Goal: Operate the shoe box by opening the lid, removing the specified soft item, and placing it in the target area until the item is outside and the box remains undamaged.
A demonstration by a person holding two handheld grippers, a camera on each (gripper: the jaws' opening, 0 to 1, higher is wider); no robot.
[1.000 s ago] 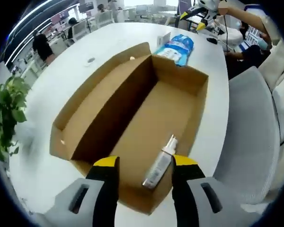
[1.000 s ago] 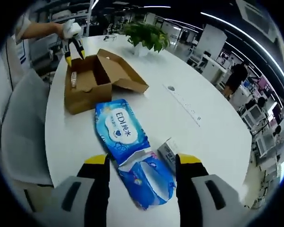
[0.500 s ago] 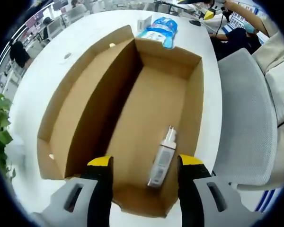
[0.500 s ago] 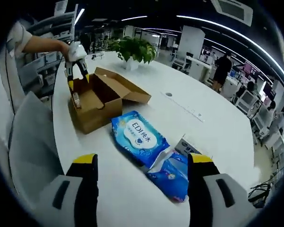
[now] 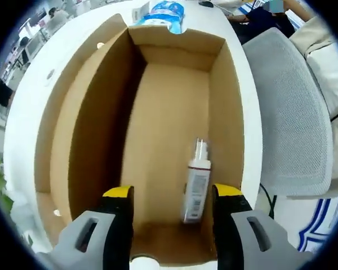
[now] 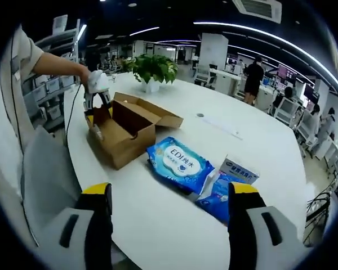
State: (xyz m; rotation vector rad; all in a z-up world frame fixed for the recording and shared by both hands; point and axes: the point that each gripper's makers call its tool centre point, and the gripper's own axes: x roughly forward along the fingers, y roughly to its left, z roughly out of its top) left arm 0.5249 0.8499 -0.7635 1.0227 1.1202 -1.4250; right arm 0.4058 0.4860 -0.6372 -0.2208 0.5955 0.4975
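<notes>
Open shoe box (image 5: 174, 112) holds what looks like a spray bottle (image 5: 196, 185); both grippers gape empty.

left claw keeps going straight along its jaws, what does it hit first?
Most likely the spray bottle lying on the floor of the open shoe box. The left claw is open and points down into the box, with the bottle nearer its right jaw. Depth is unclear.

The left claw (image 5: 170, 194) points steeply down into the shoe box (image 5: 101, 112), its yellow-tipped jaws spread wide just above the box floor. The right claw (image 6: 168, 191) is level, well apart from the shoe box, jaws likewise spread, gripping nothing.
</notes>
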